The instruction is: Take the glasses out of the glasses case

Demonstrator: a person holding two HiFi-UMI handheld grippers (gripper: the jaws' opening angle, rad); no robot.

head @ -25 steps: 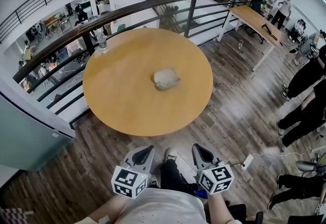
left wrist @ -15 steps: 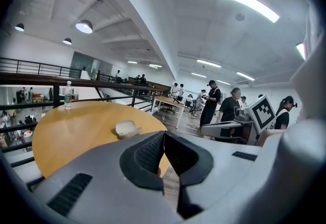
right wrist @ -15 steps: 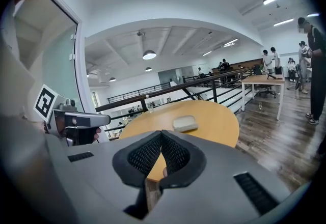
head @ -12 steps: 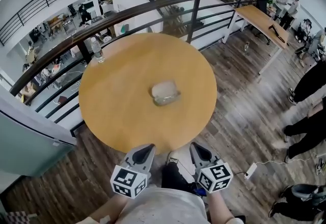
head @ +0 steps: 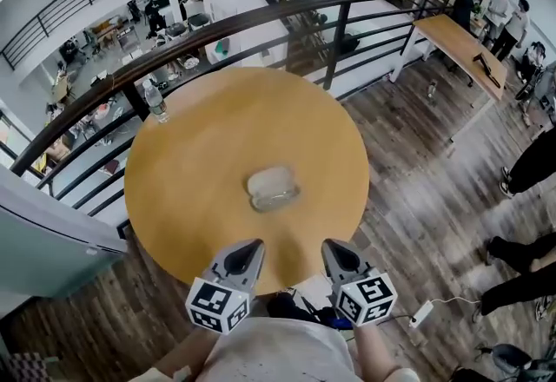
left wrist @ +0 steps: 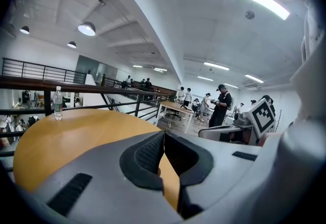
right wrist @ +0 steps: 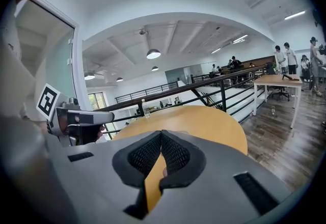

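A: Where's the glasses case (head: 274,187)?
B: Flat on the round table (head: 191,189), near the middle. It's pale and rounded, and the lid looks down. Can't tell from the head view what's inside, and neither gripper view shows the case.
A: Grippers?
B: Left gripper (head: 251,247) and right gripper (head: 329,245) are side by side over the table's near edge, both apart from the case. Left gripper's jaws meet at the tips with nothing between them. Right gripper is the same: tips together, empty.
A: Other containers?
B: One clear bottle (head: 155,101), upright at the table's far-left rim, just beside the railing (head: 287,7) and well apart from the case. Can't read the fill level.
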